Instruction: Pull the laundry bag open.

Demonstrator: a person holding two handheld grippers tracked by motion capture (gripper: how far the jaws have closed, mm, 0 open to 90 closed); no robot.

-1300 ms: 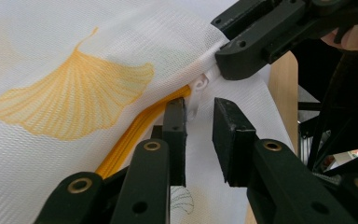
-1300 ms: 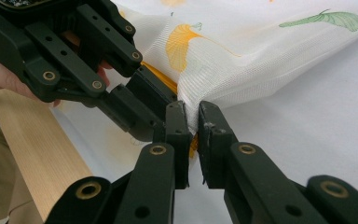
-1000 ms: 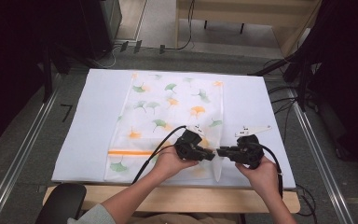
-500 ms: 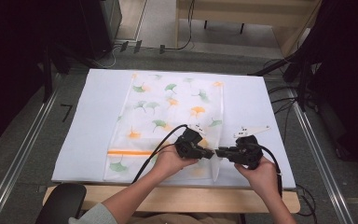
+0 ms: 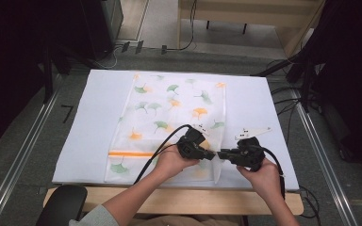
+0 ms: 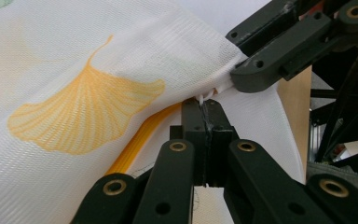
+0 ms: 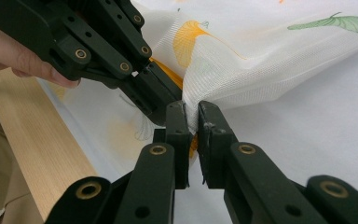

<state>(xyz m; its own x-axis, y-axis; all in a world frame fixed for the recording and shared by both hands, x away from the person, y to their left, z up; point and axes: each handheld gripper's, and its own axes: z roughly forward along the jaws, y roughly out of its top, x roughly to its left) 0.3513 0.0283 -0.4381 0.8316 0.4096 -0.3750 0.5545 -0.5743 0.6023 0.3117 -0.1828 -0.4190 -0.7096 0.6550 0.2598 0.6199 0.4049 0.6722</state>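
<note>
Left gripper: the left gripper (image 6: 204, 122) has just finished closing, jaws now pressed together on a pinch of the cloth's near right corner; a white nub of fabric pokes out just above the tips.

Cloth: a thin white mesh cloth printed with orange and green ginkgo leaves and an orange stripe (image 5: 174, 120) lies spread flat on the white table cover (image 5: 264, 101), its near right corner drawn up between the two sets of jaws.

Right gripper: the right gripper (image 7: 193, 122) is clamped on the same corner from the opposite side, a thin fold of mesh pinched between its jaws, tips almost touching the left gripper's.

Weight: looks feather-light, a judgement from how the weave tents up off the table with so small a pinch.

Stiffness: soft and limp; it drapes away from the jaws in loose folds and will sag wherever it isn't held.

Slip: the open weave should give the pads some bite, but such a thin bite could slide out under a sharp tug.

Fragility: nothing to break, though mesh can snag or stretch if pulled hard at one point.

Where to hold: at the hemmed edge beside the jaws, where it's doubled; the two grips had better spread apart along that edge.
</note>
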